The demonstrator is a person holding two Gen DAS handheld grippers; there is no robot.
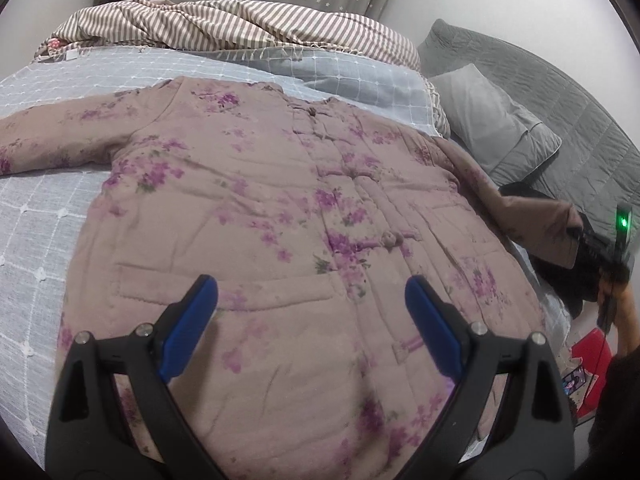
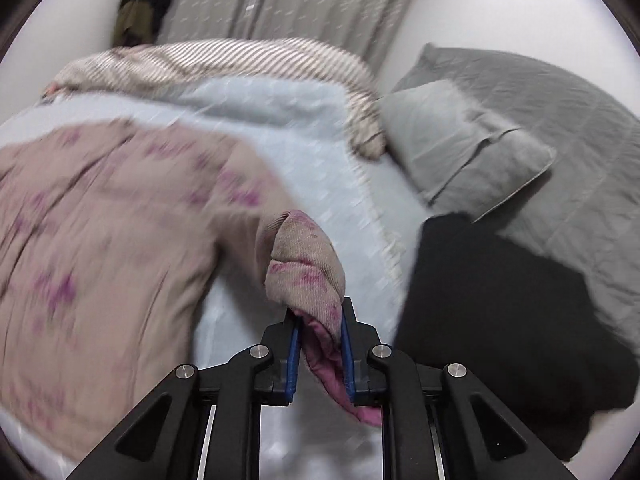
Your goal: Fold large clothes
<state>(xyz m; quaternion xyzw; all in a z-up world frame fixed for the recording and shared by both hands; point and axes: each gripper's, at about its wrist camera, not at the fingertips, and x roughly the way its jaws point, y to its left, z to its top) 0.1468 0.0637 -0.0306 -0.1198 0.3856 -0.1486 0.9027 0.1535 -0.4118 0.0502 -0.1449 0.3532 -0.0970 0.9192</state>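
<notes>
Two tongs: my right gripper is clamped on the cuff of the quilted floral jacket, which lies buttoned and flat on the bed; my left gripper hangs agape over its hem. Padded, bulky, soft, probably heavy: grip seams and edges.

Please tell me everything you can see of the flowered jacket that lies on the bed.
The flowered jacket is padded and quilted, dusty pink with purple blossoms. It lies front up on the pale blue checked bedcover, fastened down the middle with cloth knot buttons; a pocket is sewn low on the front. One sleeve stretches flat to the side. The other sleeve's cuff, showing a darker pink lining, is pinched in the right hand-held gripper and lifted. The left hand-held gripper hovers open above the hem.
</notes>
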